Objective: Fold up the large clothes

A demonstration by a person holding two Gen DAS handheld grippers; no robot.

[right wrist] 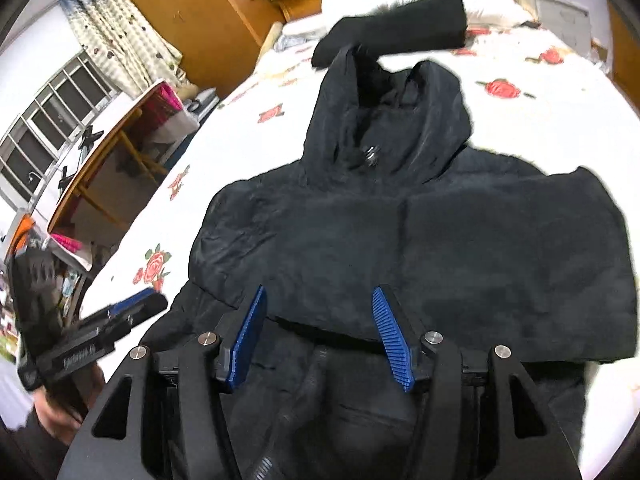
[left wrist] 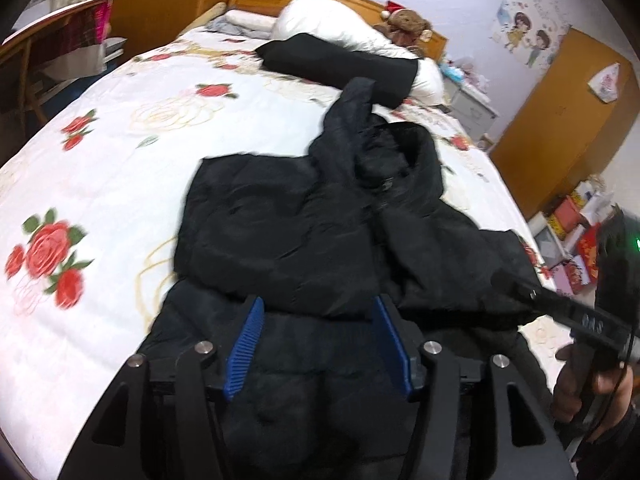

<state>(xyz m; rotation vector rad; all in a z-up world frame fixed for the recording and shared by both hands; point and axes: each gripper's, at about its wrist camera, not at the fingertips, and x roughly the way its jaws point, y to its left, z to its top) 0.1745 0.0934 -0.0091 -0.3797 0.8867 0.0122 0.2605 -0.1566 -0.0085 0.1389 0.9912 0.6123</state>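
- Bed (left wrist: 132, 168), with a white sheet printed in red roses, bears everything below and serves as the landmark
- Black padded jacket (left wrist: 304, 232) lies spread along the middle of the bed, hood (right wrist: 392, 112) toward the headboard end and hem toward the foot end nearest the grippers; its sleeves and sides appear already folded in over the chest, making a blocky upper layer whose free edge crosses the body
- Step in hand, as judged: the side folds are laid and both grippers have let go; the lengthwise fold is not yet made
- Next move, as judged: each gripper needs a fresh bite on an end of the jacket, hem or hood, taking all the thick layers at once, then both must lift and carry over together so the padded bulk does not spring apart
- Second dark garment (left wrist: 340, 64) lies nearer the headboard end of the bed, beside a white pillow (left wrist: 332, 20), just beyond the hood
- Left gripper (left wrist: 318, 344) hovers over the foot-end half of the jacket, jaws parted to a middling width, blue pads (left wrist: 246, 348) clear of the cloth, nothing held
- Right gripper (right wrist: 320, 338) stands likewise over the folded edge, jaws parted, nothing pinched between them
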